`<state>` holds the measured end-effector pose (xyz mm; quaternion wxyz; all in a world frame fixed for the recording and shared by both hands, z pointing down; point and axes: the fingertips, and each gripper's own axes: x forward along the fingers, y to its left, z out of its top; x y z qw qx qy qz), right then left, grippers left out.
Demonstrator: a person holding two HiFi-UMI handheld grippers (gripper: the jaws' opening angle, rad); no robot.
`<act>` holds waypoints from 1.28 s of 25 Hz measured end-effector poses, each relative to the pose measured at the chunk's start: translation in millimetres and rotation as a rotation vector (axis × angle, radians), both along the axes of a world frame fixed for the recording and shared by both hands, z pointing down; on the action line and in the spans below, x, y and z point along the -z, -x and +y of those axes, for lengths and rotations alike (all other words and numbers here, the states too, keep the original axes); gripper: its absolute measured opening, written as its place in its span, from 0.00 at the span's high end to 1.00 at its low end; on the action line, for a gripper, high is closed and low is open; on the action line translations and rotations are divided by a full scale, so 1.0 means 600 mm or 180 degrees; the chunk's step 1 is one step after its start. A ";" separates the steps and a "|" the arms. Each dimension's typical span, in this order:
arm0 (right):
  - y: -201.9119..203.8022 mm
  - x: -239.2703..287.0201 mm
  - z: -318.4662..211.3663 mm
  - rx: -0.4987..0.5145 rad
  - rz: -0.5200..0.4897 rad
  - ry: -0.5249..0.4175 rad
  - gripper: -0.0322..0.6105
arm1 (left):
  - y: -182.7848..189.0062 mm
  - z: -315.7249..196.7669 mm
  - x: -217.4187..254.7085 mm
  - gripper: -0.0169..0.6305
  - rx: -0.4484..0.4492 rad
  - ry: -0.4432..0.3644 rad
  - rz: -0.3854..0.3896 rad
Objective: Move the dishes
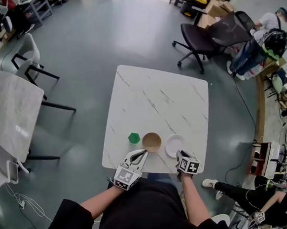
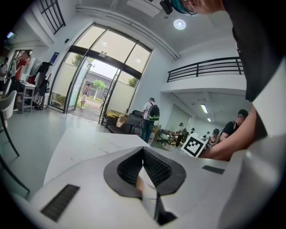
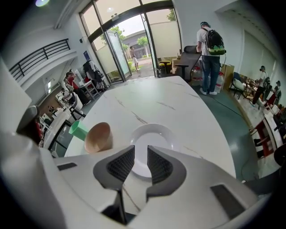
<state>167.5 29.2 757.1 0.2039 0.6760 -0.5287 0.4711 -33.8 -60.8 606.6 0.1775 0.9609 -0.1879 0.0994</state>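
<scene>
Hovering slightly parted above the white plate (image 3: 152, 134), the right gripper (image 3: 138, 154) next needs its rim; the clenched left gripper (image 2: 143, 152) seems empty beside the tan bowl (image 1: 151, 142).

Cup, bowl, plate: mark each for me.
Cup (image 1: 134, 137), head view, its green top.
Bowl (image 1: 151, 142), head view, its inside.
Plate (image 3: 154, 134), right gripper view, its bare middle.
</scene>
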 end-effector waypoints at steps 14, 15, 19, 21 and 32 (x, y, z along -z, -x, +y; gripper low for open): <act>-0.149 -0.052 0.028 0.0280 -0.0349 -0.0092 0.79 | -0.165 0.026 -0.032 0.95 0.0583 0.0117 -0.0377; -0.150 -0.057 0.024 0.0339 -0.0394 -0.0101 0.79 | -0.181 0.039 -0.046 0.95 0.0535 0.0198 -0.0431; -0.152 -0.074 0.002 0.0605 -0.0553 -0.0129 0.79 | -0.235 0.078 -0.102 0.95 0.0457 0.0339 -0.0694; -0.153 -0.076 -0.007 0.0782 -0.0529 -0.0122 0.79 | -0.255 0.086 -0.129 0.95 0.0462 0.0396 -0.0803; -0.133 -0.099 -0.016 0.1278 -0.0630 -0.0041 0.77 | -0.256 0.112 -0.304 0.82 0.0776 0.1331 -0.1287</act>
